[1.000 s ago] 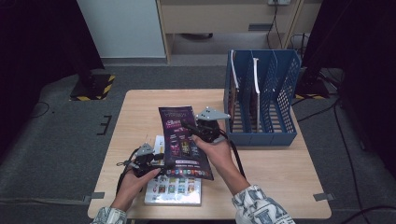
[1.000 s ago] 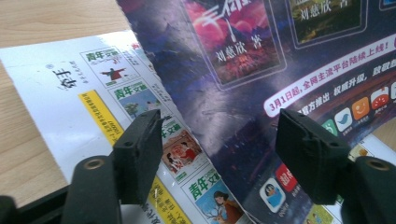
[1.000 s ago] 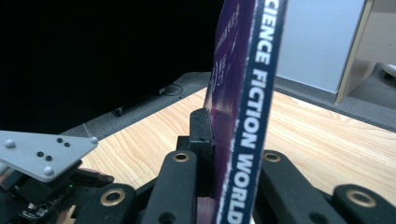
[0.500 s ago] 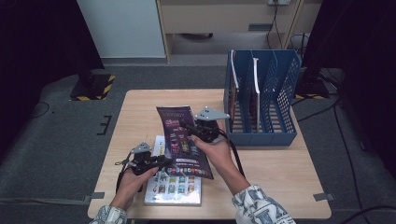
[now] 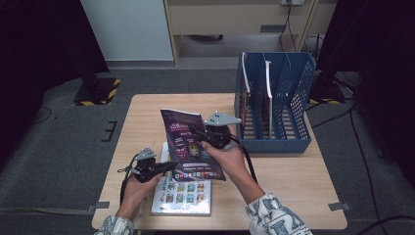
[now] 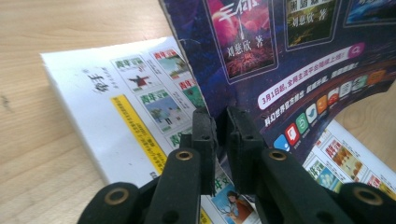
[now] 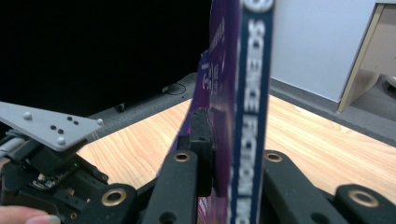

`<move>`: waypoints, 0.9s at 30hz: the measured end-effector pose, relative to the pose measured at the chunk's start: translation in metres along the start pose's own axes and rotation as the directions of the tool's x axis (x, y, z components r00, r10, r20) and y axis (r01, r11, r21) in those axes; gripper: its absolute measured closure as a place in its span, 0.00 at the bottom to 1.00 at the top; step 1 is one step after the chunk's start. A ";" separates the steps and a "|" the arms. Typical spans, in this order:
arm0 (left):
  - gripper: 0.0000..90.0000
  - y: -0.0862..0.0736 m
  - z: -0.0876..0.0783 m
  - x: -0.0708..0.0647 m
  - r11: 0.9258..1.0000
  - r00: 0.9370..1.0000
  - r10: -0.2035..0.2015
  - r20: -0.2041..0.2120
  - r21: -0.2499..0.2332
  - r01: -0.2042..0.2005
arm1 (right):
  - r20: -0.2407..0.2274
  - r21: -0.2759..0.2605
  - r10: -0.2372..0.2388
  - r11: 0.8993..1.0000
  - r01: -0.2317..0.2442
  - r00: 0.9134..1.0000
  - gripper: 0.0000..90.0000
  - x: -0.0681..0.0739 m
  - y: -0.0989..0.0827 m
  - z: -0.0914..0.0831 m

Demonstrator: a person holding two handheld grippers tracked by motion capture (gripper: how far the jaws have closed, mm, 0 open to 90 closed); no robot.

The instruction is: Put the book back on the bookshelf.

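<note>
A purple science-fiction magazine (image 5: 183,142) is held tilted above the table between both grippers. My right gripper (image 5: 195,132) is shut on its spine edge, which runs upright between the jaws in the right gripper view (image 7: 224,121). My left gripper (image 5: 172,165) has just been closing and now pinches the magazine's lower left edge (image 6: 220,123). The back cover (image 6: 299,56) rises above those jaws. A white magazine (image 5: 183,198) lies flat on the table under the purple one (image 6: 116,93).
A blue file rack (image 5: 293,98) stands at the table's right rear, with upright magazines (image 5: 266,88) in its left slots. Bare wooden tabletop (image 5: 147,112) lies to the left and behind. The left gripper's grey plate (image 7: 46,126) shows near my right gripper.
The left gripper's jaws have closed onto the purple magazine's lower left edge. The right gripper has kept its hold in the same place.
</note>
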State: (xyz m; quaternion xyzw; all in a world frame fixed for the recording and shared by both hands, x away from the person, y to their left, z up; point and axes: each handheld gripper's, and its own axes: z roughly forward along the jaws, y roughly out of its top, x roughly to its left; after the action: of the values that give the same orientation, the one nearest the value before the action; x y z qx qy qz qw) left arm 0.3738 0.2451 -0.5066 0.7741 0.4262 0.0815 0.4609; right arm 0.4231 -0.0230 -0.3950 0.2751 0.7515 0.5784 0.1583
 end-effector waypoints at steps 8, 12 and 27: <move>0.92 0.003 -0.006 0.000 0.999 0.999 0.015 -0.047 -0.036 -0.017 | 0.001 -0.005 -0.022 1.000 0.022 1.000 0.92 0.000 0.004 -0.003; 0.92 0.004 -0.010 0.001 0.998 0.997 0.012 -0.070 -0.055 -0.016 | -0.001 -0.013 -0.020 1.000 0.020 1.000 0.92 0.001 0.006 -0.004; 0.92 0.005 -0.014 0.001 0.996 0.996 0.007 -0.093 -0.088 -0.015 | -0.010 -0.022 -0.024 0.999 0.024 1.000 0.92 0.002 0.004 -0.010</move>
State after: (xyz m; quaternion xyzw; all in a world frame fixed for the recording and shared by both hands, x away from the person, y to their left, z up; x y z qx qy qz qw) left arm 0.3699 0.2540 -0.4955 0.7505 0.4389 0.1388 0.4742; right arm 0.4176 -0.0288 -0.3881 0.2611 0.7491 0.5862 0.1644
